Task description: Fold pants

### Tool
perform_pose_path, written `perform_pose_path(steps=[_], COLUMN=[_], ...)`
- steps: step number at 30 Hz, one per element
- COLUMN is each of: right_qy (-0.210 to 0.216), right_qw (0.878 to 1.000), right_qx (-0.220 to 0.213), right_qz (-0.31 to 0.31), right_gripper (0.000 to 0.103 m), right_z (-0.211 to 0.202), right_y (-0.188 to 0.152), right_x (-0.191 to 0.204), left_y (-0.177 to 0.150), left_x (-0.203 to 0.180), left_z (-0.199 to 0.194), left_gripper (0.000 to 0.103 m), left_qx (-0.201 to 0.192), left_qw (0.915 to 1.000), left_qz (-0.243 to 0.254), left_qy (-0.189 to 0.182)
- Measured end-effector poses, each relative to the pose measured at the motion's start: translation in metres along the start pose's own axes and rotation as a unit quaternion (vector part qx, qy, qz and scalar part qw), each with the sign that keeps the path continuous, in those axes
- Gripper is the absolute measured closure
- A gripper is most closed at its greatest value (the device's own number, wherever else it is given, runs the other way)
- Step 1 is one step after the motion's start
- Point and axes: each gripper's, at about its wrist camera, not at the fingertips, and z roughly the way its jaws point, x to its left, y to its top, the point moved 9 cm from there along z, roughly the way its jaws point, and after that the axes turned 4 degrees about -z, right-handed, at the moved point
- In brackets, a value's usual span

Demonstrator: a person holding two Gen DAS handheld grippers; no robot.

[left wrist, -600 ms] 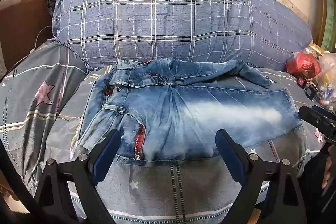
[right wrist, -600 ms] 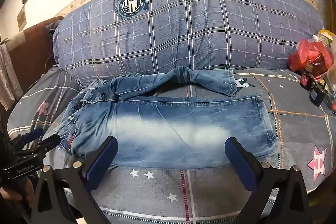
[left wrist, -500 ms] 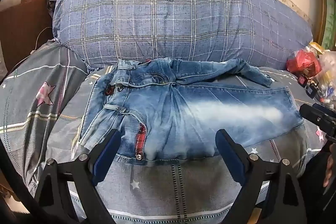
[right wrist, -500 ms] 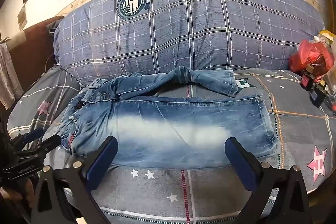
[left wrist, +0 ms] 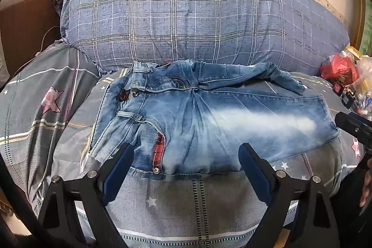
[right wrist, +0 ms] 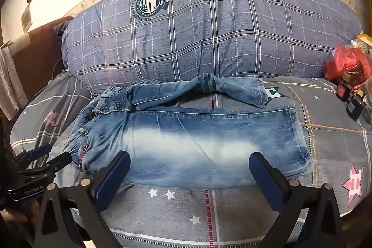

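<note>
**Denim flat on bed, both grippers hovering empty**

Left wrist: jeans (left wrist: 209, 122) are lying on the grey bedspread (left wrist: 186, 206), waistband left, far leg bunched against the plaid pillow (left wrist: 197, 22). My left gripper (left wrist: 186, 169) is gaping wide, gripping nothing.

Right wrist: right gripper (right wrist: 189, 174) is likewise spread wide over the near leg, empty. I'm judging the far leg needs straightening first; pinch hem and waistband together, lift evenly.

Warm, even indoor light, sharp centre, heavy fisheye bending and dark vignetted corners.
</note>
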Motion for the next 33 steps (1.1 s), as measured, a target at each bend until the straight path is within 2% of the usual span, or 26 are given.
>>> perform_pose_path(steps=[33], right_qy=[0.003], right_qw=[1.000], right_qx=[0.000], right_qz=[-0.004], right_gripper=[0.000], right_z=[-0.0017], right_y=[0.0015], right_x=[0.0077], left_y=[0.0026], left_x=[0.0041], left_z=[-0.0016], left_gripper=[0.012], left_qx=[-0.006], left_qw=[1.0000], left_qz=[-0.005], left_qy=[0.003])
